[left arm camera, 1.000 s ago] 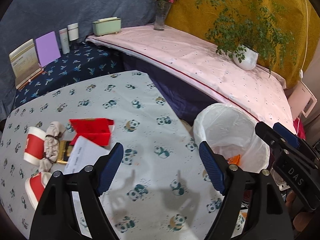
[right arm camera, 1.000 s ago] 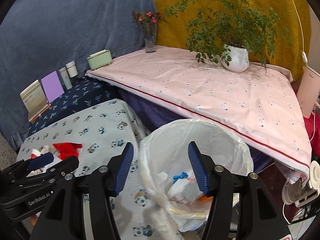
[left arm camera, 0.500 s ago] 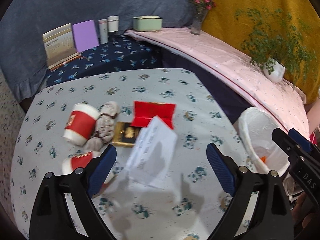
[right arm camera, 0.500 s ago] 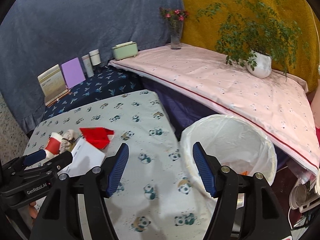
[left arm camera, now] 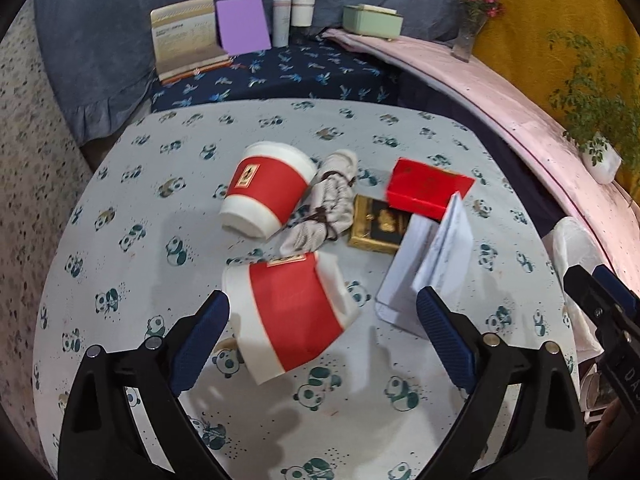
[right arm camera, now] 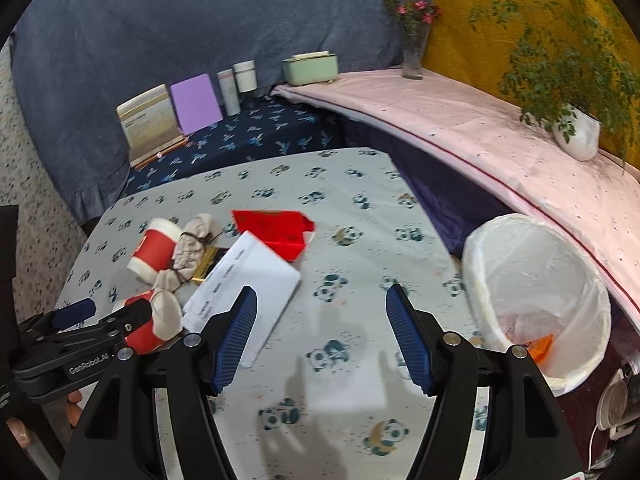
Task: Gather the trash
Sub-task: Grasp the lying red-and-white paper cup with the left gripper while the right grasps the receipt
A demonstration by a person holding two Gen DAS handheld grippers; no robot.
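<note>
On the tabletop (left arm camera: 132,276), left to right, I saw two red cups (left arm camera: 267,189), a cloth bundle (left arm camera: 330,201), a gold box (left arm camera: 378,224), a red carton (left arm camera: 428,187) and a white booklet (left arm camera: 434,260). My left claw (left arm camera: 322,323) hung wide over the near cup (left arm camera: 291,312); my right claw (right arm camera: 322,335) gaped empty beside the lined bin (right arm camera: 532,280).

A lived-in home room is showing here: a low table under a pale panda-print cloth (right arm camera: 352,248) is sitting at centre, a potted green fern in a white ceramic pot (right arm camera: 576,136) is standing at two o'clock on a pink-sheeted ledge (right arm camera: 460,120), and a glass vase of pink flowers (right arm camera: 413,48) is standing at twelve o'clock (draped blue and mustard fabrics are hanging behind).
</note>
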